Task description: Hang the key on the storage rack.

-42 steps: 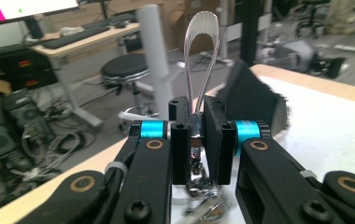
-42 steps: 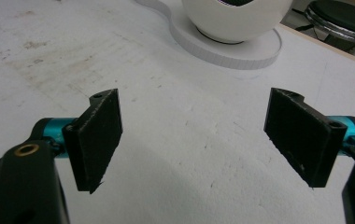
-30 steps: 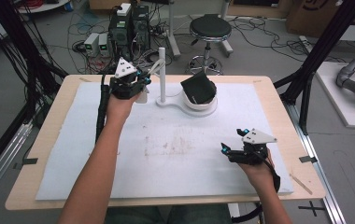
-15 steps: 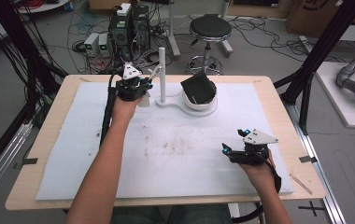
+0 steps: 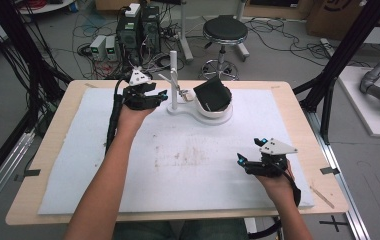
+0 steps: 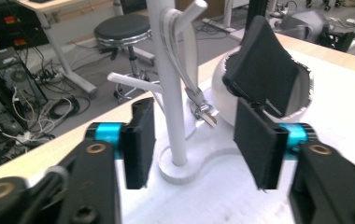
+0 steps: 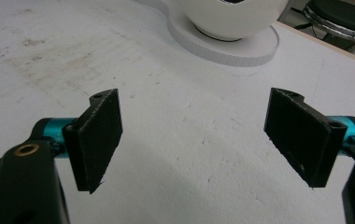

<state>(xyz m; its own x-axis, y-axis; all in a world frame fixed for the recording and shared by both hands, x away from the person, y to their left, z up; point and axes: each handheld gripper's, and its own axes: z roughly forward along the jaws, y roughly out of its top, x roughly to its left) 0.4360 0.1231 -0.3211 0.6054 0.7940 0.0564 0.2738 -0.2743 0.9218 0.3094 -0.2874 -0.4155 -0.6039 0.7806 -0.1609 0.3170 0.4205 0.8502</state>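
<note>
The stand (image 5: 174, 80), a white post with short side pegs on a flat white base, sits at the upper middle of the high view, on the white mat (image 5: 178, 155) that covers the counter (image 5: 298, 105). A pale strap (image 6: 178, 51) hangs from a peg and ends in a small metal clasp (image 6: 202, 111) low beside the post. On the same base, just right of the post, a white bowl (image 5: 217, 107) holds a black cloth (image 5: 213, 94) that sticks up above its rim.

The left claw (image 5: 154, 96) is just left of the post in the high view, at the upper left of centre, held by a hand (image 5: 130, 116) whose forearm runs up from the bottom edge. In the left gripper view its jaws are spread apart, released, with the post, the clasp and the base seen between them; the claw (image 6: 192, 140) grasps nothing, and the bowl with its cloth (image 6: 262, 65) sits at the upper right of that frame.

The right claw (image 5: 242, 161) is low on the right of the high view, well apart from the stand, above bare mat. In the right gripper view its jaws (image 7: 192, 140) stand wide, released and empty, over the scuffed mat (image 7: 175, 140), with the bowl (image 7: 234, 18) on its base at the top of the frame.

A black stool (image 5: 224, 30) stands on the floor beyond the counter's far edge.
</note>
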